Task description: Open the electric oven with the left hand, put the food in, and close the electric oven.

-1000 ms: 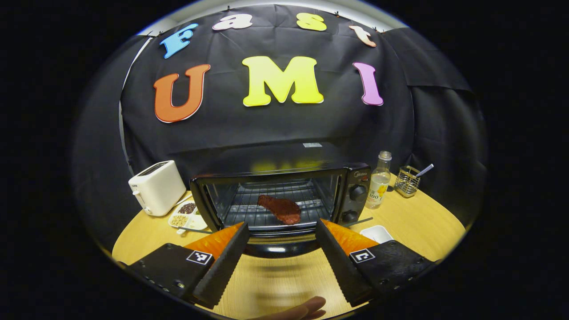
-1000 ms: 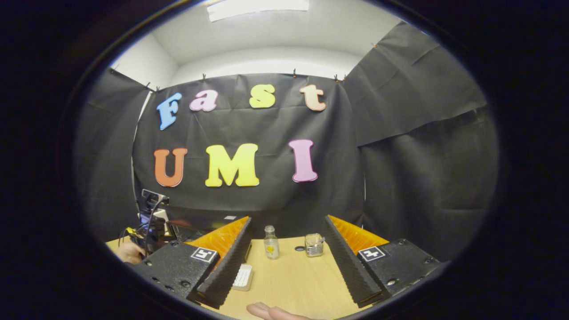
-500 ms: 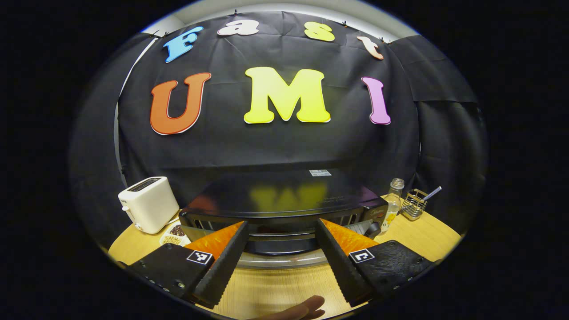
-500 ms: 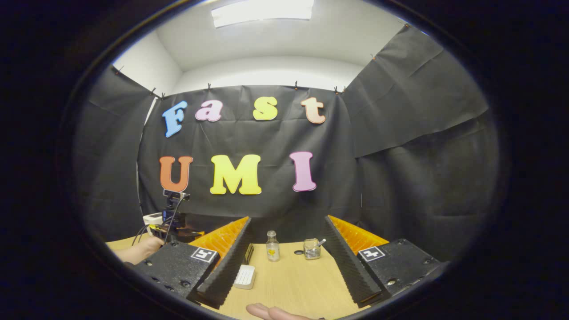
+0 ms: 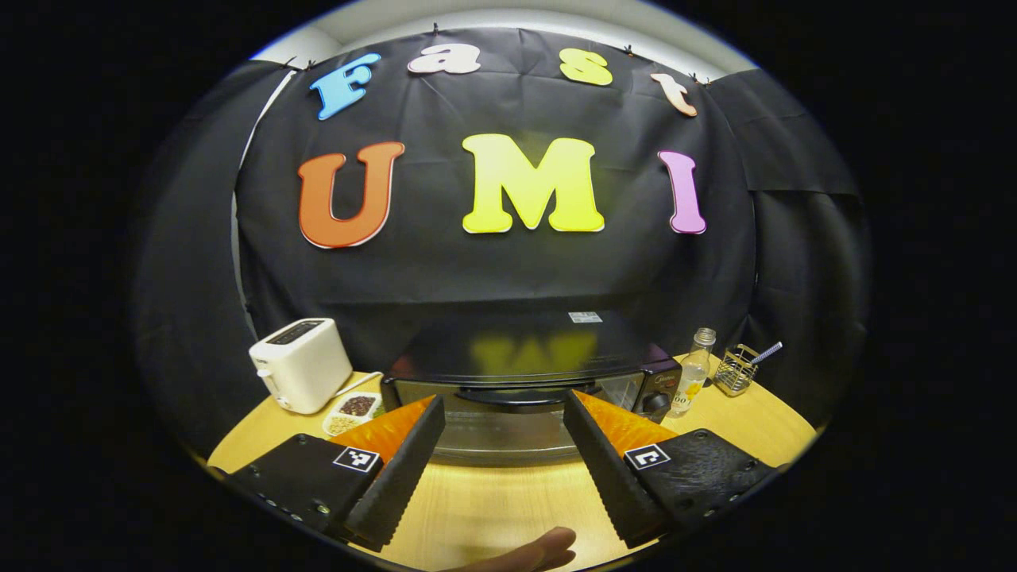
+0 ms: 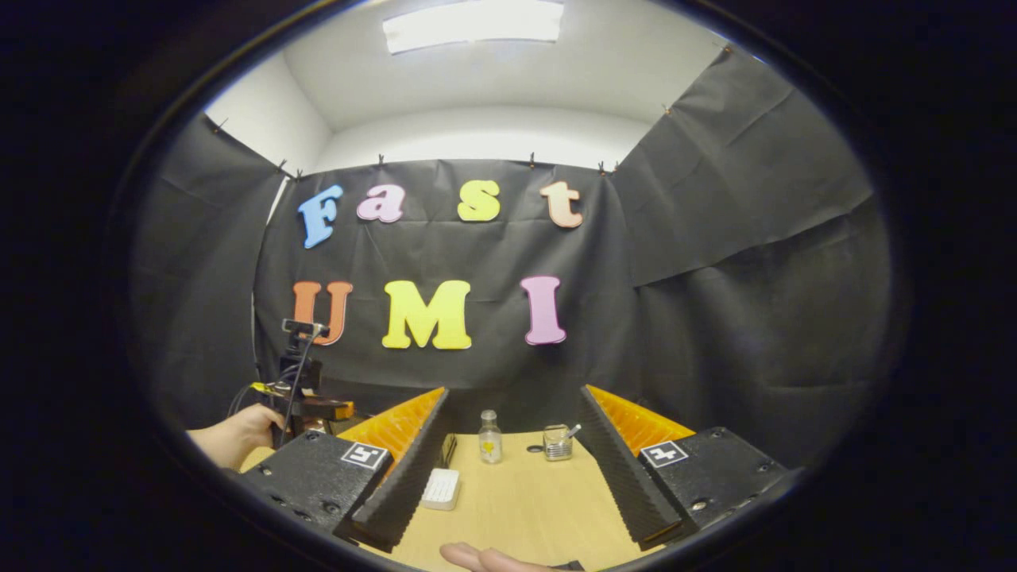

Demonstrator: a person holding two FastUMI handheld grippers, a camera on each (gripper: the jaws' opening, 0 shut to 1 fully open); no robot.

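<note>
In the left gripper view, a fingertip (image 5: pixel 548 548) of the holding hand shows at the bottom edge. Above it the left gripper (image 5: pixel 504 469) has its two fingers spread wide apart, with nothing between them but bare table (image 5: pixel 493 508). Just beyond the fingertips stands the oven (image 5: pixel 528 377), its door (image 5: pixel 508 429) up against the front with the handle along the top edge. The food cannot be made out through the glass. Two knobs sit on the oven's right panel.

Left of the oven lies a divided dish (image 5: pixel 349 409) of grains, and behind that dish a white toaster (image 5: pixel 300 364) stands near the table's edge. Right of the oven a clear bottle (image 5: pixel 693 373) stands upright, and just beyond it a wire basket (image 5: pixel 735 369) holds a straw-like stick that leans out to the right.

In the right gripper view, a fingertip (image 6: pixel 477 556) again shows at the bottom. The right gripper (image 6: pixel 508 469) is also splayed open over bare table, gripping nothing. A small white tray (image 6: pixel 441 488) lies just beside its left finger. Farther off, the bottle and the basket stand side by side near the table's far edge. At the left, a hand (image 6: pixel 238 433) holds the other gripper, raised above the table.
</note>
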